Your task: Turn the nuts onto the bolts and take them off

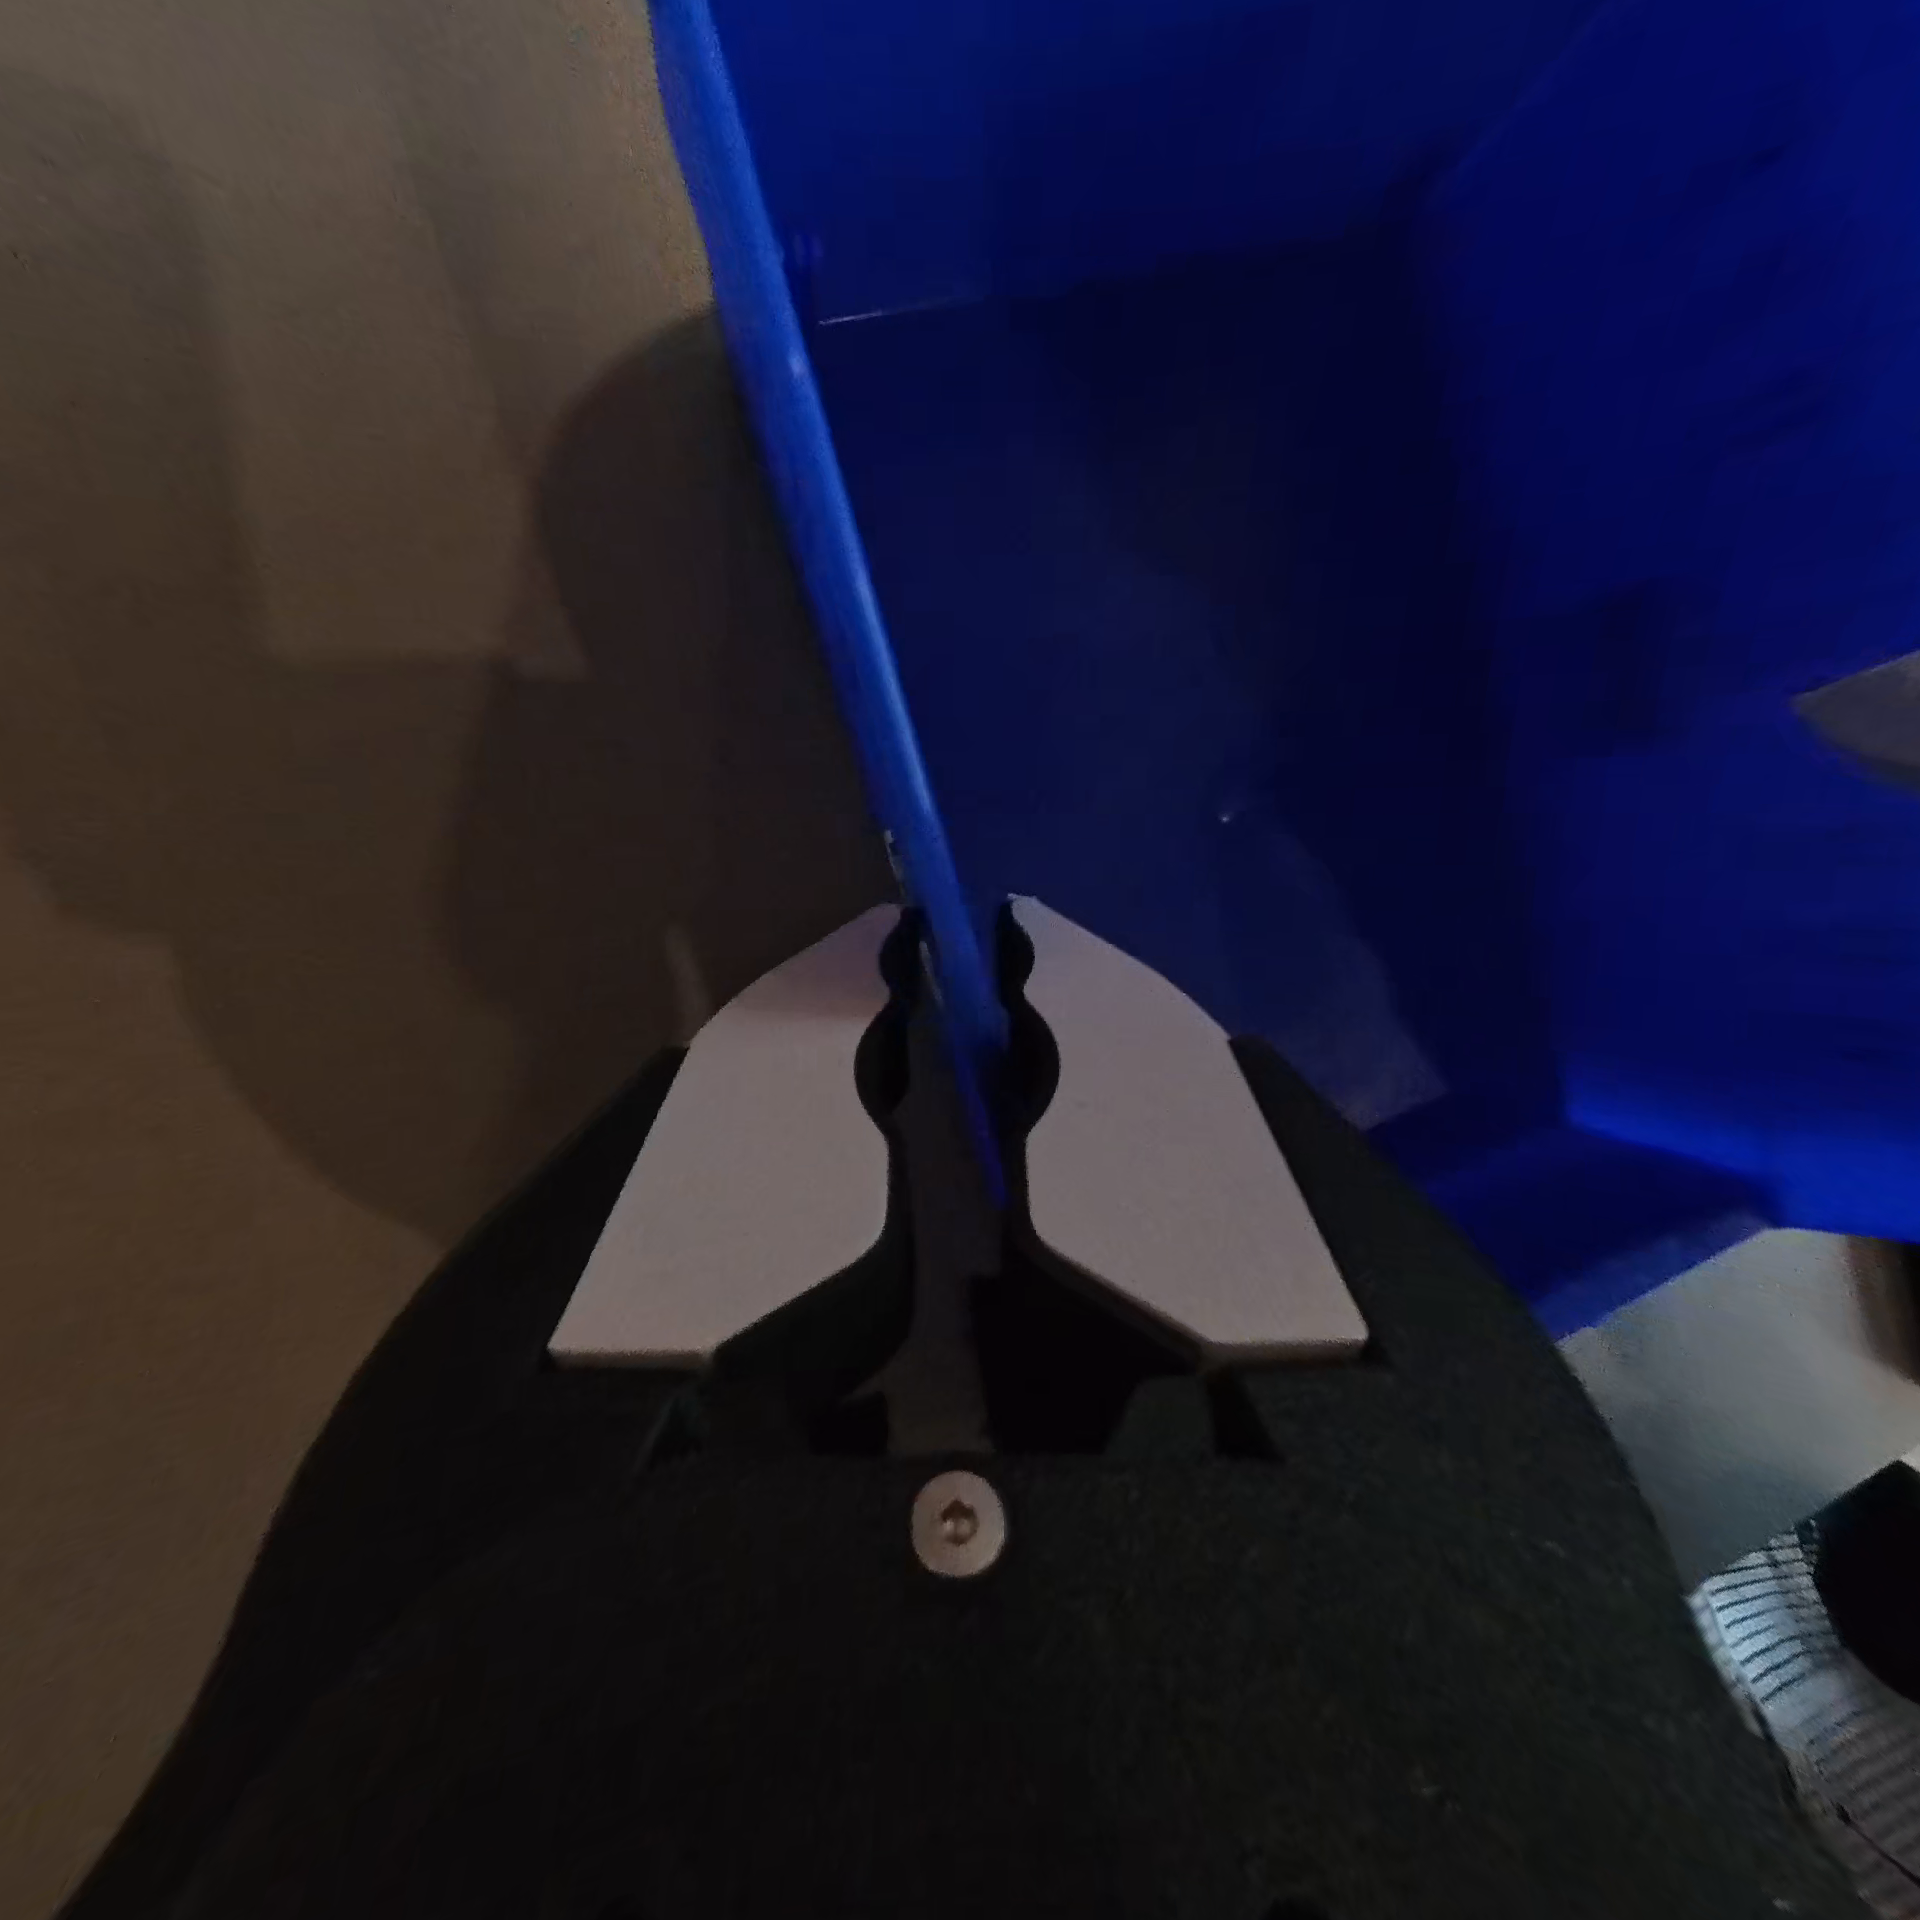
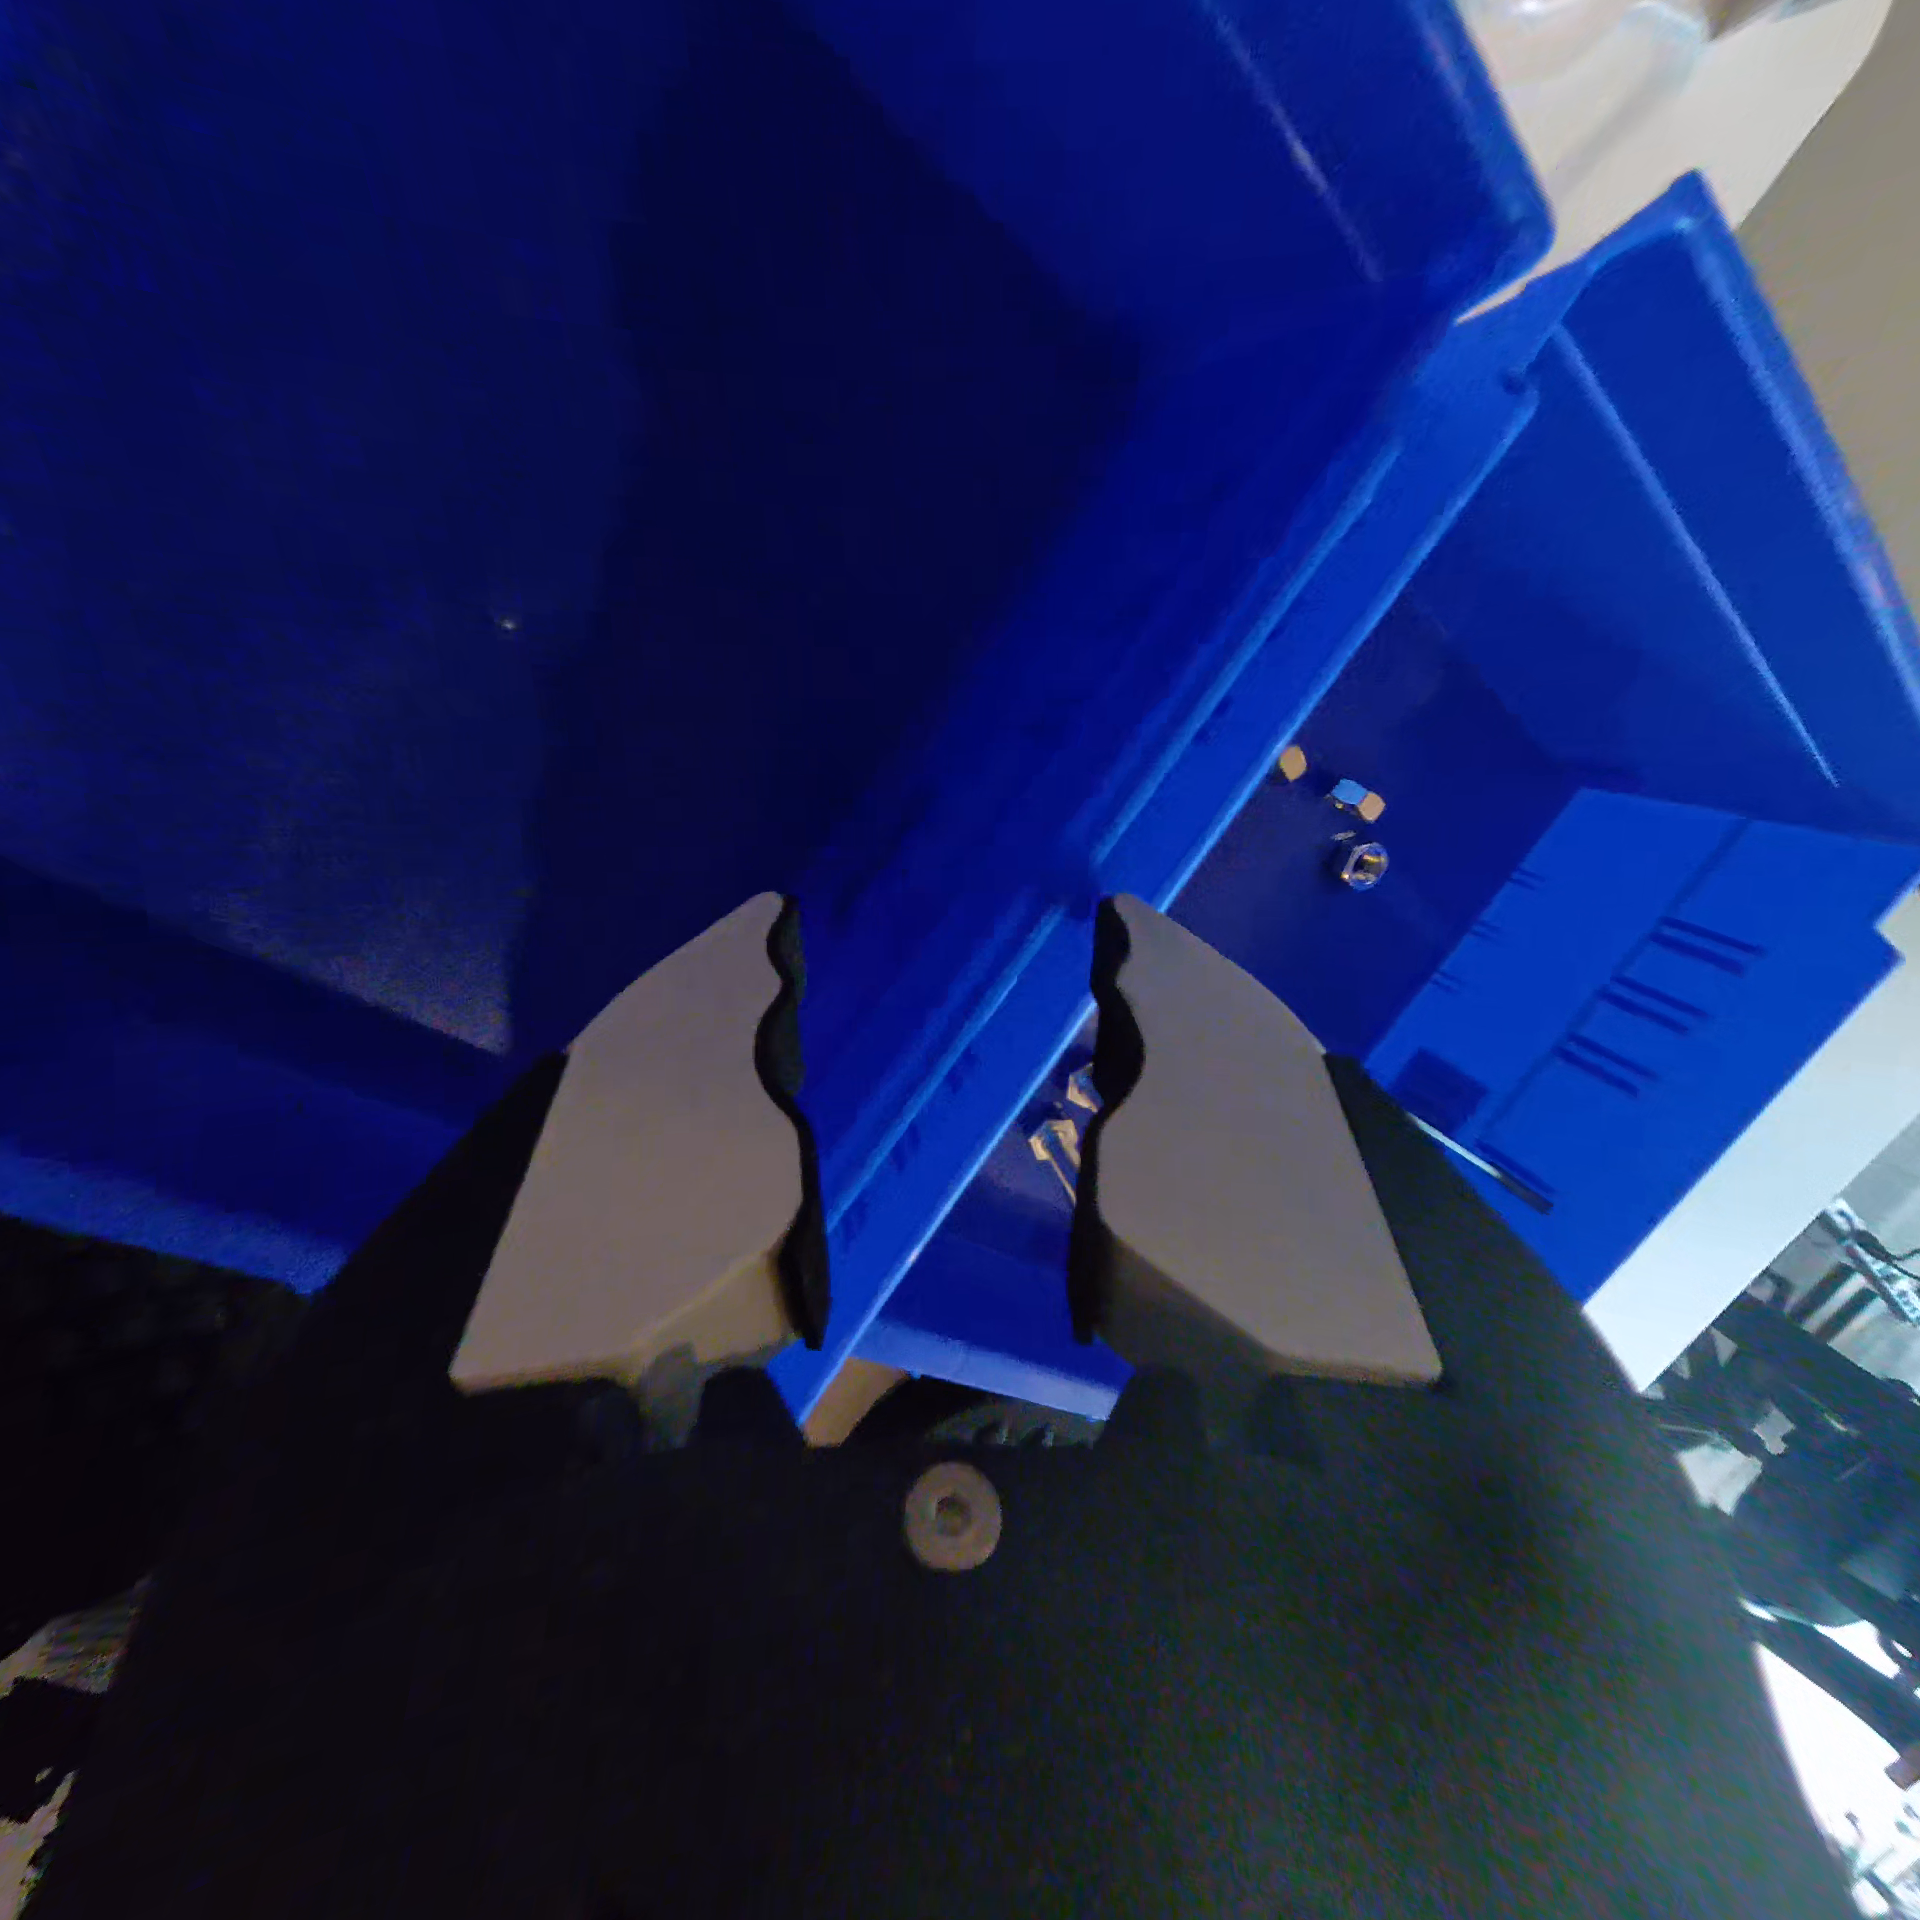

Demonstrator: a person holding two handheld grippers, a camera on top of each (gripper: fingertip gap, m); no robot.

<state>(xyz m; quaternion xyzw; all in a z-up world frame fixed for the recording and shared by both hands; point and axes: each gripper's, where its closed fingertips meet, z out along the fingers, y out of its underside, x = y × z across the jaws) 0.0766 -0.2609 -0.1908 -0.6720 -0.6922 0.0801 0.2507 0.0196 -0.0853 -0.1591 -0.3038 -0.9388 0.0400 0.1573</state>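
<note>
My left gripper [image 1: 956, 920] is shut on the thin left wall [image 1: 790, 436] of a blue plastic bin [image 1: 1299, 540]; the wall runs between the pads. The inside of this bin that shows is bare. My right gripper [image 2: 945, 914] is open and straddles the adjoining rims [image 2: 1226, 665] of this large bin [image 2: 416, 520] and a smaller blue bin [image 2: 1662, 987]. Three small silver nuts [image 2: 1356, 862] lie on the smaller bin's floor. More shiny metal pieces [image 2: 1055, 1138] show there beside the right finger, partly hidden by it.
The bins stand on a pale beige table [image 1: 260, 727]. A grey blurred shape [image 1: 1860, 717] shows at the right edge of the left wrist view. A thin dark rod [image 2: 1501, 1179] lies by the smaller bin's front. Dark equipment [image 2: 1787, 1403] stands beyond the table.
</note>
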